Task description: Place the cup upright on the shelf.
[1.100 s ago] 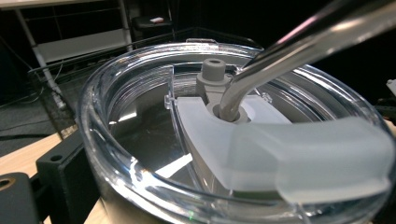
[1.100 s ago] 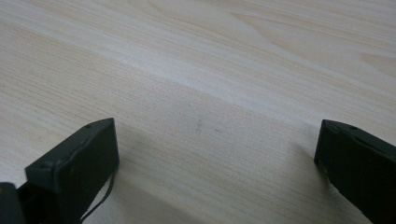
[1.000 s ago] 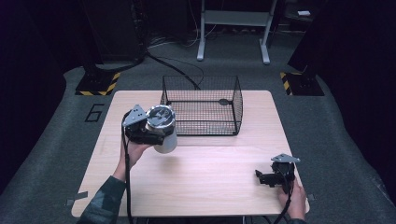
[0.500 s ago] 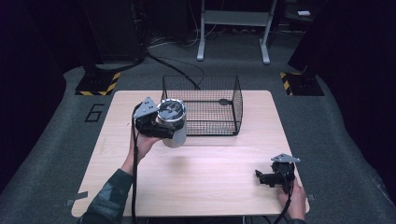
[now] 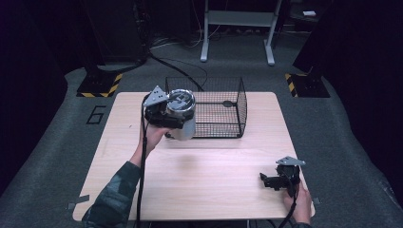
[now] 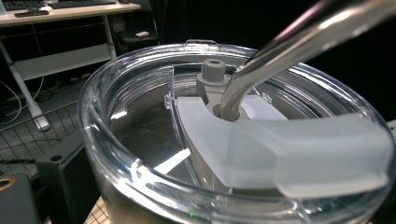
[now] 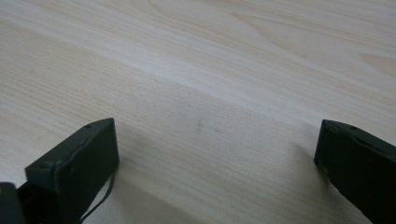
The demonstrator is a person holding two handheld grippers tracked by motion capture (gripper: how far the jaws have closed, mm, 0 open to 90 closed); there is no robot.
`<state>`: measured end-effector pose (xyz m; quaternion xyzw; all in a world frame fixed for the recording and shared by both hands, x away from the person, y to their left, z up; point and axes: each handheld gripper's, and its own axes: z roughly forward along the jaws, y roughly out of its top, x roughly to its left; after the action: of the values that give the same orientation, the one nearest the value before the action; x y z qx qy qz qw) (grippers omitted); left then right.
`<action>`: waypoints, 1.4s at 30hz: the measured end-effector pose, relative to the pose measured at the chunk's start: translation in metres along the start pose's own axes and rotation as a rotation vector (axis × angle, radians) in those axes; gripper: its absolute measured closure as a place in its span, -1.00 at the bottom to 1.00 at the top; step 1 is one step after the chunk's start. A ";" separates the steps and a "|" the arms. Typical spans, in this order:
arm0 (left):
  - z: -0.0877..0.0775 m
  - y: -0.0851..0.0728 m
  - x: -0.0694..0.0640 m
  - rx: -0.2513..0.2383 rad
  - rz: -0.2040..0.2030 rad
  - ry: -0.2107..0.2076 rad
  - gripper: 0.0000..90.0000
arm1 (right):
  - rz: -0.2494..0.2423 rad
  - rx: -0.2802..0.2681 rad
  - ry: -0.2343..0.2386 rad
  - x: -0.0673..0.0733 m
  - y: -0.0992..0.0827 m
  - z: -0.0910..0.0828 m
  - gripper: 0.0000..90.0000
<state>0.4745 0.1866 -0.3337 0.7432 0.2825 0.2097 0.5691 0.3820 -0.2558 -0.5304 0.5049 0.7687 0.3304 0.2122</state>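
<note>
Near right, my right gripper (image 5: 274, 181) rests wide open on the pale wooden table (image 5: 214, 190). Farther left, my left gripper (image 5: 164, 114) grips the steel tumbler with clear lid (image 5: 182, 114), lifted beside the black wire basket (image 5: 223, 107). Next, I judge: carry it over the rim and lower it in.

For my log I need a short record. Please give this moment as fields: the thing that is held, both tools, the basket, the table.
held thing: tumbler with clear lid and metal straw, lifted above the table
left tool: shut on tumbler, at the basket's near left corner
right tool: open, holds nothing, low at the table's near right
wire basket: black, at the table's far middle
table: light wood
</note>
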 end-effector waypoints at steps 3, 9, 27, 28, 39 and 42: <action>0.005 0.005 0.001 -0.007 -0.003 0.003 -0.93 | 0.000 0.000 0.000 0.000 0.000 0.000 -1.00; 0.016 0.013 0.007 -0.014 -0.018 0.012 -0.93 | 0.000 0.000 0.000 0.000 0.000 0.000 -1.00; 0.055 0.023 0.033 -0.017 -0.061 0.067 -0.93 | -0.001 0.000 0.000 0.000 0.000 0.000 -1.00; 0.057 0.024 0.033 -0.012 -0.064 0.069 -0.93 | -0.001 0.000 0.000 0.000 0.000 0.000 -1.00; 0.083 0.024 0.042 0.016 -0.067 0.114 -0.93 | 0.005 0.002 0.003 0.000 0.000 0.000 -1.00; 0.090 0.022 0.045 0.019 -0.080 0.126 -0.93 | 0.000 0.002 0.003 0.000 0.000 0.000 -1.00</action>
<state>0.5693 0.1461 -0.3370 0.7221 0.3490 0.2306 0.5511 0.3822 -0.2560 -0.5300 0.5046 0.7693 0.3306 0.2105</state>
